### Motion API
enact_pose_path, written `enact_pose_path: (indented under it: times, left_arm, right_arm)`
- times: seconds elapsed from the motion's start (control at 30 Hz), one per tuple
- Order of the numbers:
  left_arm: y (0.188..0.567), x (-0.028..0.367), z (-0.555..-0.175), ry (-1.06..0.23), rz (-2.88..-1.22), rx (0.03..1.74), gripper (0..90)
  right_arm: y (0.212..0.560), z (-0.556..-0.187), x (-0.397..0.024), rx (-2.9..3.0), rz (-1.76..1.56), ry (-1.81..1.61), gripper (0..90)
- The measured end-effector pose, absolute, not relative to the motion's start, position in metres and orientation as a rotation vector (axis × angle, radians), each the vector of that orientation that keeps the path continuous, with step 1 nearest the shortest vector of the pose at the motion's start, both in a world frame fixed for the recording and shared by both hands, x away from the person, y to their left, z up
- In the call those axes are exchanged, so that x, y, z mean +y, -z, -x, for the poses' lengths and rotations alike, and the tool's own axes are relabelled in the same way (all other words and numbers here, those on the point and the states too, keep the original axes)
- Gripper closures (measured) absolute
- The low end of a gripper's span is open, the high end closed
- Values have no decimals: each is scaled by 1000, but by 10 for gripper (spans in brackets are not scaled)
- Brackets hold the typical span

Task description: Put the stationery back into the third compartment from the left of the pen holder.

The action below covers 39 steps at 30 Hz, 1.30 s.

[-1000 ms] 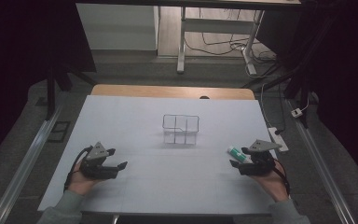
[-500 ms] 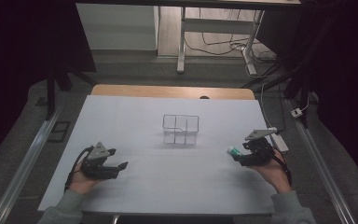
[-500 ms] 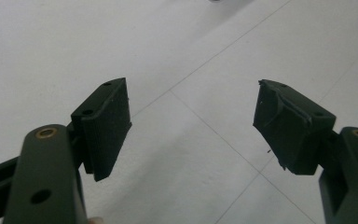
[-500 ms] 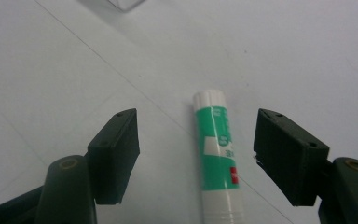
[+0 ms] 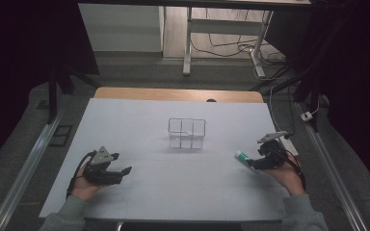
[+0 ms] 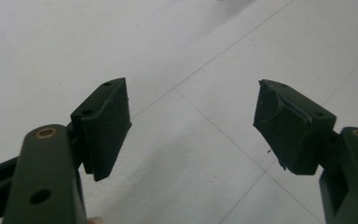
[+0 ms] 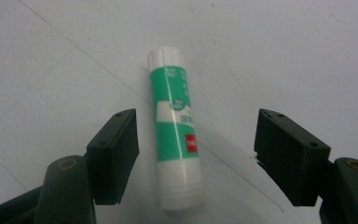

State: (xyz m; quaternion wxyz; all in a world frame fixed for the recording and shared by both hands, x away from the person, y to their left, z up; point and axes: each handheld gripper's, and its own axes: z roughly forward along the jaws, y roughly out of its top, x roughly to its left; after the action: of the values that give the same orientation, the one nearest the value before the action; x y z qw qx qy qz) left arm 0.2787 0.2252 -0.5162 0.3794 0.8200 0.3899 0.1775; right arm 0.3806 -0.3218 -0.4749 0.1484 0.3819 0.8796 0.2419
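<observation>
A: Why does the right gripper [image 7: 196, 154] sit so low over the glue stick [image 7: 175, 126]?

B: It straddles it. The green-and-white glue stick lies flat on the white table [image 5: 149, 192], lengthwise between the two black jaws, and neither pad touches it. The jaws have just eased in a little, yet they stand wide apart, with room on both sides of the tube.

A: So it is lined up for a grasp?

B: I'd judge so: the tube runs along the gripper's own axis, so closing would pinch it across its width. In the high view the stick [image 5: 241, 156] lies near the table's right edge, just beside the gripper [image 5: 255, 163].

A: And the clear divided organizer [image 5: 187, 133]?

B: It stands well apart, mid-table, probably where the stick is meant to go.

A: The left gripper [image 6: 193, 126]?

B: Jaws apart over bare table, holding nothing. It rests at the left [image 5: 120, 171], likely waiting out of the way.
</observation>
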Motion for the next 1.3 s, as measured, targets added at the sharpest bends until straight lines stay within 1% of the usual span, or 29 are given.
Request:
enact_pose_path:
  times: [0.23,0.33,0.4,0.73,1.13,1.3]
  left_arm:
    - [516,225,-277,-454,-2098,993,268]
    - [516,225,-277,-456,-2100,991,269]
    - [516,226,-276,-457,-2100,992,269]
    - [517,227,-276,-461,-2098,1001,269]
    - [518,228,-277,-464,-2100,1009,269]
    - [518,228,-277,-467,-2097,1008,269]
  right_arm:
    - [478,-384,-321,2582,-1104,-620,307]
    - [483,-385,-316,2618,-1081,-598,333]
    - [485,-386,-313,2630,-1071,-576,370]
    - [492,-389,-307,2688,-1016,-481,628]
    - [492,-388,-308,2684,-985,-508,643]
    - [487,-386,-310,2662,-992,-571,643]
